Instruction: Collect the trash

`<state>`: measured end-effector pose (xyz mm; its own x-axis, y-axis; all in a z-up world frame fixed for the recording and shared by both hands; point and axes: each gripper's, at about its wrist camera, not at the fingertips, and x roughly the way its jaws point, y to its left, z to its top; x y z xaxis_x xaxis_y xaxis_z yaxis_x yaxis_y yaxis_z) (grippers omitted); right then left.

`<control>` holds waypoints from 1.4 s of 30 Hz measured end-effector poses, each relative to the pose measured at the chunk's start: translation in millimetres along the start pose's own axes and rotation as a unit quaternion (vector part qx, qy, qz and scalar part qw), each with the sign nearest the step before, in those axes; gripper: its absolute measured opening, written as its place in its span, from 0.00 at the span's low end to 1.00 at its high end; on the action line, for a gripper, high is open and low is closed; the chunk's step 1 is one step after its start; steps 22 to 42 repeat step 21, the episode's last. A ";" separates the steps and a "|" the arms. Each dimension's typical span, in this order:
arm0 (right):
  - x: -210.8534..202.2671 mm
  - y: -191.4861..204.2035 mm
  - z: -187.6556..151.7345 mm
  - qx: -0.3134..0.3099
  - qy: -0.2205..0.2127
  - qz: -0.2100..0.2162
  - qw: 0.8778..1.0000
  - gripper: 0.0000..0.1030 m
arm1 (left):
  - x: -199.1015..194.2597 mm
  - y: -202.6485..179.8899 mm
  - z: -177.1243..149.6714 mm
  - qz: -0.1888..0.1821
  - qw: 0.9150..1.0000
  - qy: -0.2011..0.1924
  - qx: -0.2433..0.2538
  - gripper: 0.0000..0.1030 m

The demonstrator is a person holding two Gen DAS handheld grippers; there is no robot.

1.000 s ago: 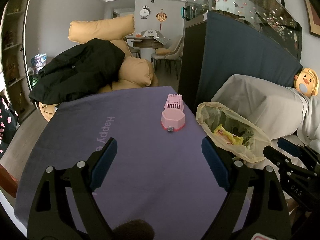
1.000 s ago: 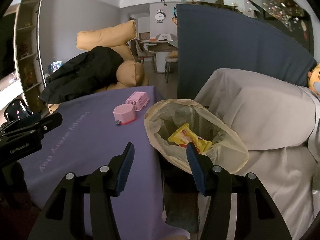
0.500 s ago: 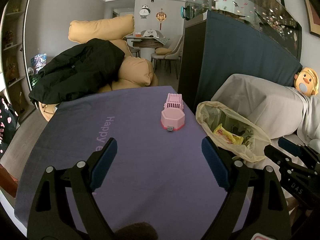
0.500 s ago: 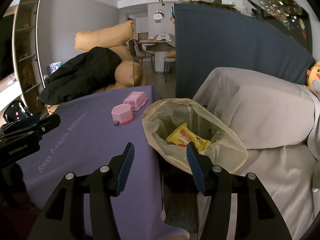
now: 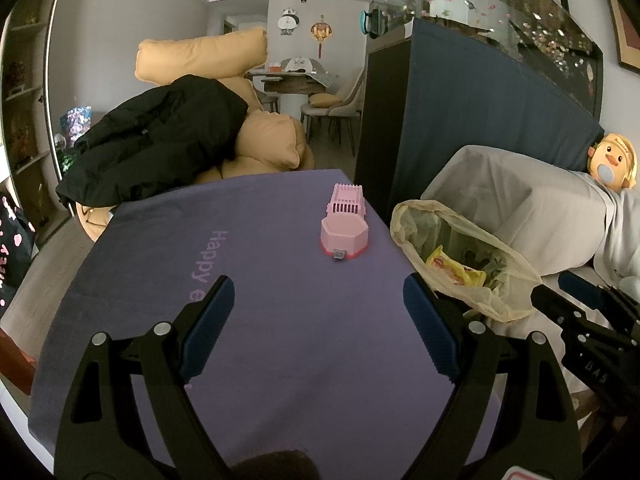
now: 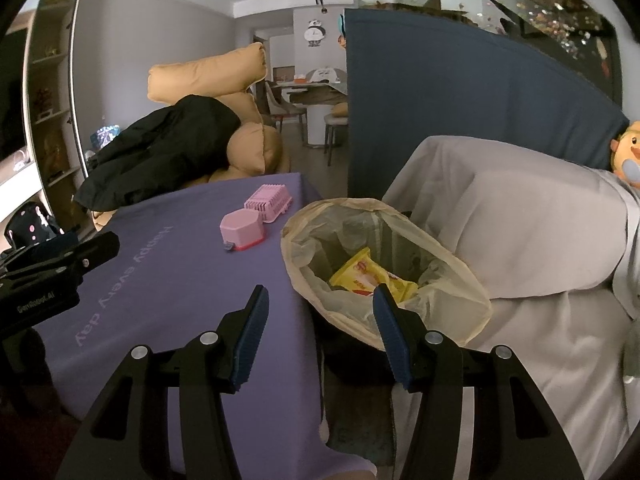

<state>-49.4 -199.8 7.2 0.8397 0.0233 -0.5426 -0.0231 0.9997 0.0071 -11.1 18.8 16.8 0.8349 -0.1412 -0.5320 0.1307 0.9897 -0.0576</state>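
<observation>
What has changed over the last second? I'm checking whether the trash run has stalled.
Nothing visibly changed. Both the left gripper and right gripper stay open and empty, the yellow wrapper lies in the trash bag, and the pink boxes sit untouched.

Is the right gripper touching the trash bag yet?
Cannot tell. In the right wrist view the right gripper is open; one of its fingers overlaps the trash bag rim, so no gap or contact shows.
</observation>
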 end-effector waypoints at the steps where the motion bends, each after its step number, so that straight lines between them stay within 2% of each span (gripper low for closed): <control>1: -0.1 0.1 0.2 0.000 0.000 0.000 1.000 0.50 | 0.3 0.7 -0.2 0.000 1.000 0.001 -0.001 0.80; 14: 0.1 -0.4 -0.2 0.001 0.000 -0.002 1.000 0.50 | -1.3 2.3 1.7 -0.010 1.000 0.000 0.007 0.80; 17: -0.2 -4.6 1.0 -0.005 -0.001 -0.014 1.000 0.50 | 0.1 2.5 1.2 -0.005 1.000 0.005 0.006 0.80; 20: 1.2 -41.9 7.7 0.020 -0.008 -0.054 0.998 0.50 | 3.5 4.1 1.3 -0.001 1.000 0.014 0.007 0.80; 21: 3.5 -70.9 10.2 0.052 -0.012 -0.082 0.995 0.50 | 5.4 5.4 1.0 0.003 1.000 0.018 0.004 0.80; 42: 3.5 -70.9 10.2 0.052 -0.012 -0.082 0.995 0.50 | 5.4 5.4 1.0 0.003 1.000 0.018 0.004 0.80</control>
